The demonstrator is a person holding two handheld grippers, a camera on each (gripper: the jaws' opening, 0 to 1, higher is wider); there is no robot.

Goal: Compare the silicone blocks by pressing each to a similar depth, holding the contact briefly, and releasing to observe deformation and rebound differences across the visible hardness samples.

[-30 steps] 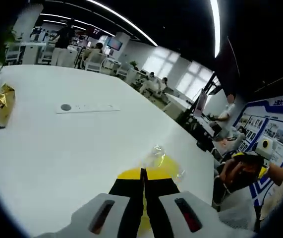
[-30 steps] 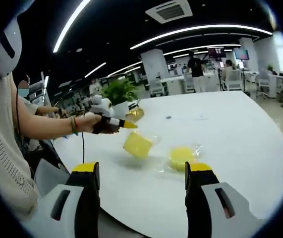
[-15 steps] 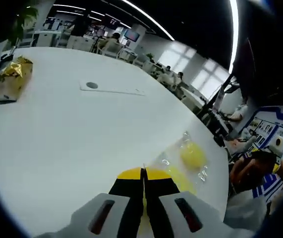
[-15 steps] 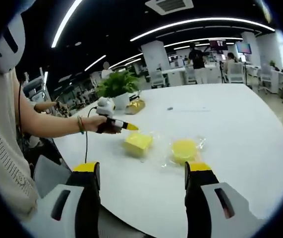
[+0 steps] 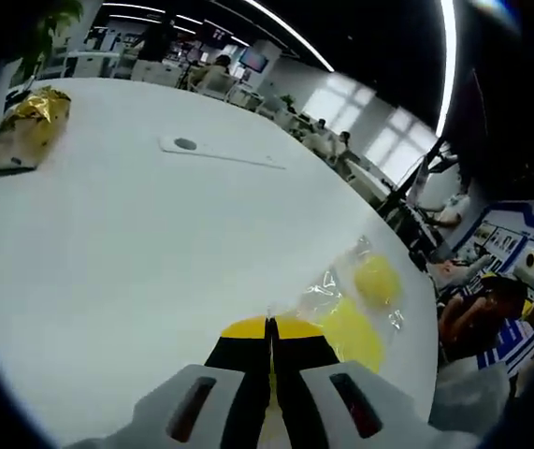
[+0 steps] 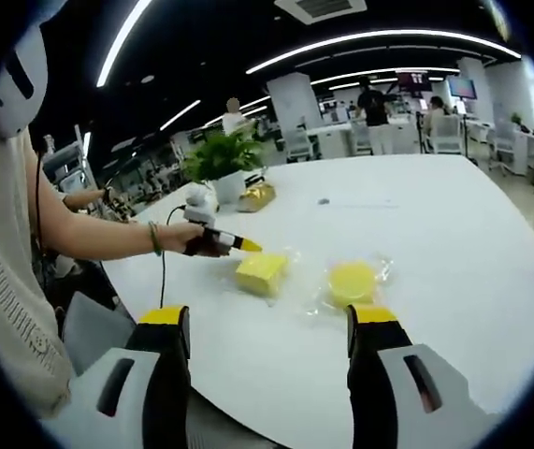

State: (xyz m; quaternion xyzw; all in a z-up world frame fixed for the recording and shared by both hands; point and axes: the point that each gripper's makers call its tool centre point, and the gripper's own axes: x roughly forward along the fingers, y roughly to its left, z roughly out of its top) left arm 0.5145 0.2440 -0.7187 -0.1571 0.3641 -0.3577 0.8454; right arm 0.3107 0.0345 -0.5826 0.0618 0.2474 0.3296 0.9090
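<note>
A square yellow silicone block [image 6: 260, 273] in clear wrap lies flat on the white table [image 6: 454, 224]. A round yellow block [image 6: 352, 281], also wrapped, lies just to its right. My left gripper [image 6: 246, 246], held in a person's hand, has its yellow tip at the square block's upper left corner. In the left gripper view its jaws [image 5: 269, 327] are shut, with the square block [image 5: 351, 332] and the round block [image 5: 376, 279] just to the right of the tip. My right gripper [image 6: 268, 323] stands open, well short of both blocks.
A potted plant [image 6: 222, 159] and a gold packet [image 6: 257, 195] stand at the table's far left. A white strip with a dark disc [image 5: 220, 152] lies further across the table. The person's sleeve [image 6: 5, 281] is at the left. An office with people lies beyond.
The square block, tilted up off the table at my left gripper's tip a second ago, now lies flat. The left gripper has come down with it. My right gripper stays open.
</note>
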